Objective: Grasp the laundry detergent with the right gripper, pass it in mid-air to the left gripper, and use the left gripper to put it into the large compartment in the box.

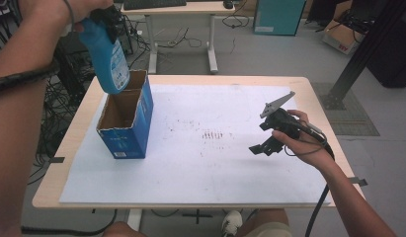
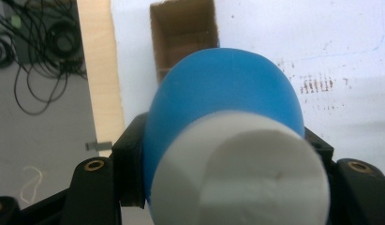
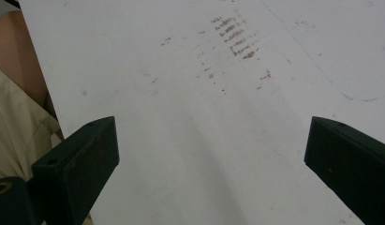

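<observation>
The smooth blue plastic bottle (image 1: 109, 59) has a matt white cap (image 2: 241, 173). The open blue box (image 1: 126, 121) shows raw brown cardboard inside. A matt, stained white paper sheet (image 1: 215, 163) covers the pale wooden worktop (image 1: 67, 148). The fingers (image 3: 82, 159) are matt black plastic.

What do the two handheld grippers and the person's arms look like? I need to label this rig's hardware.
Both grippers are black. The right gripper carries a grey three-cornered plate on top and trails a black cable; its blocky jaws show small screw holes. The left gripper has brass-coloured screw inserts on its body. A dark cable crosses the left forearm. No sleeves reach the forearms.
</observation>
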A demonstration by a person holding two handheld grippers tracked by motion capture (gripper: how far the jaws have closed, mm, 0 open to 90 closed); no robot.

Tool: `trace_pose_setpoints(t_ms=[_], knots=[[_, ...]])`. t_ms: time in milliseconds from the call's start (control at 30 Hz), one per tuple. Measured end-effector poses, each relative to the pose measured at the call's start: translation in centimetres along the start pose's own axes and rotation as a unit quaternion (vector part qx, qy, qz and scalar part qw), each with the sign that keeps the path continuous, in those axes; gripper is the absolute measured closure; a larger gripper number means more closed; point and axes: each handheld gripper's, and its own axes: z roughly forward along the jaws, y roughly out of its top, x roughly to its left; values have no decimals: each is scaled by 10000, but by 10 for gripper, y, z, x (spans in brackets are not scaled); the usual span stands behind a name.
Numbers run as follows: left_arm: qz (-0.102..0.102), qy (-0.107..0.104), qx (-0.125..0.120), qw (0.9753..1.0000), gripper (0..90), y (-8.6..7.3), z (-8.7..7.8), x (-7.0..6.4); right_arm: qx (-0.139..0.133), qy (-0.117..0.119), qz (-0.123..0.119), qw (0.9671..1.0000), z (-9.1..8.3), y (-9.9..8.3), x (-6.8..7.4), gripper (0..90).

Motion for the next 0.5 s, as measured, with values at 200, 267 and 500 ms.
trace_pose_setpoints(t_ms=[200,267,500], knots=[[-247,-124,85,9996,373,1,16,7,2,11,-24,10000,1,0,0,32],[-224,-139,96,9996,373,1,20,11,16,25,-27,10000,2,0,0,32],[-297,-115,54,9995,374,-3,36,20,18,11,-29,10000,2,-1,2,32]])
